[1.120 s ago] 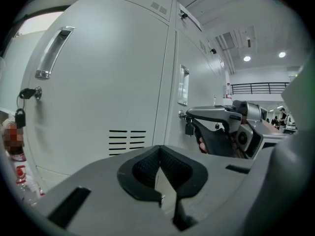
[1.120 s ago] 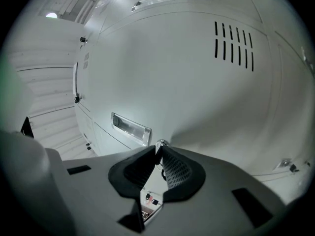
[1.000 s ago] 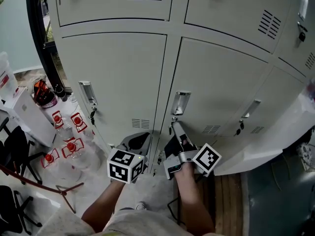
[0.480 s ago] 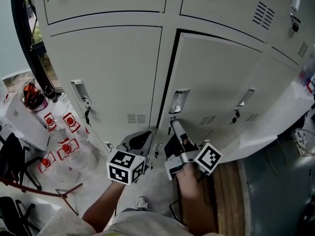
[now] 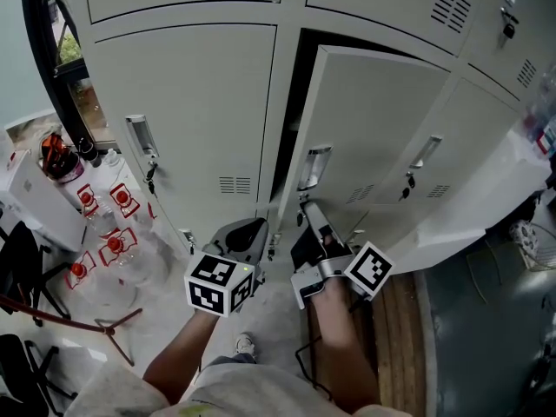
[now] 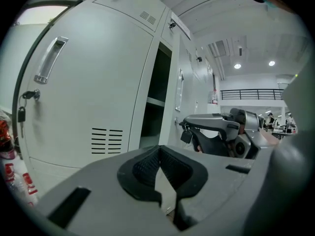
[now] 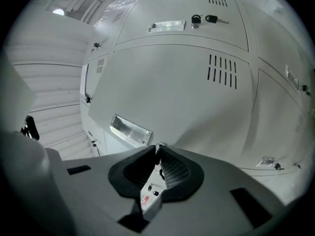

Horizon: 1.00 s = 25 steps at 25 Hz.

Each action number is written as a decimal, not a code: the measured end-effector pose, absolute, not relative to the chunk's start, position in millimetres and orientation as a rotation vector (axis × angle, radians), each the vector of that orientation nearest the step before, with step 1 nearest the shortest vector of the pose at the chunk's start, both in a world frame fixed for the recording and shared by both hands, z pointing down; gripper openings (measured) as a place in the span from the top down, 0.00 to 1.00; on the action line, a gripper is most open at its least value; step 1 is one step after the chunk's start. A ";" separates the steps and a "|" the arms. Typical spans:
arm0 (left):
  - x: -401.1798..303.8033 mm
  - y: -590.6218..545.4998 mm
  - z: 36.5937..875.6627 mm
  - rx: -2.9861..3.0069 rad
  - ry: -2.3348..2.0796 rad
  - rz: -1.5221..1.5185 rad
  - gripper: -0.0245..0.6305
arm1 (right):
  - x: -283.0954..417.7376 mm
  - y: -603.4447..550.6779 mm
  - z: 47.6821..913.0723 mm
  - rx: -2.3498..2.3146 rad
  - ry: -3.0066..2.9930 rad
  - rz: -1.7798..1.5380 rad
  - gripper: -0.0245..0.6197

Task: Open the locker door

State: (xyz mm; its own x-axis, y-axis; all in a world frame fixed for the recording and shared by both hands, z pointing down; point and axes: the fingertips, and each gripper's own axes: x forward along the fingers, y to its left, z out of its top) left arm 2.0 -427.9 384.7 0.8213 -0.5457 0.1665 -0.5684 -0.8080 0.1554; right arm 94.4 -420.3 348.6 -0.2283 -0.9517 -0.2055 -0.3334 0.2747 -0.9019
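The left gripper is held nearest, jaws pressed together and empty, low and left of the locker door. The right gripper is clamped narrowly on the key just under that door's handle. The door is seen ajar, with a dark gap shown along its left edge.

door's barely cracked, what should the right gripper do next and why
Probably draw the right gripper back toward the person, swinging the pale grey locker door wider. Its jaws are closed on the small key under the recessed handle, and only a narrow dark gap shows at the door's left edge.
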 end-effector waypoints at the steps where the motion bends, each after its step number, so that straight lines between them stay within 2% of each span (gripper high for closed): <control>1: 3.5 -423.0 385.0 2.807 -0.870 0.174 0.95 | 95.2 -416.1 348.7 -1.179 1.736 -0.957 0.91; 25: 47.4 -334.5 355.5 2.847 -0.989 0.160 0.95 | 144.4 -318.9 350.2 -1.116 1.793 -0.966 0.93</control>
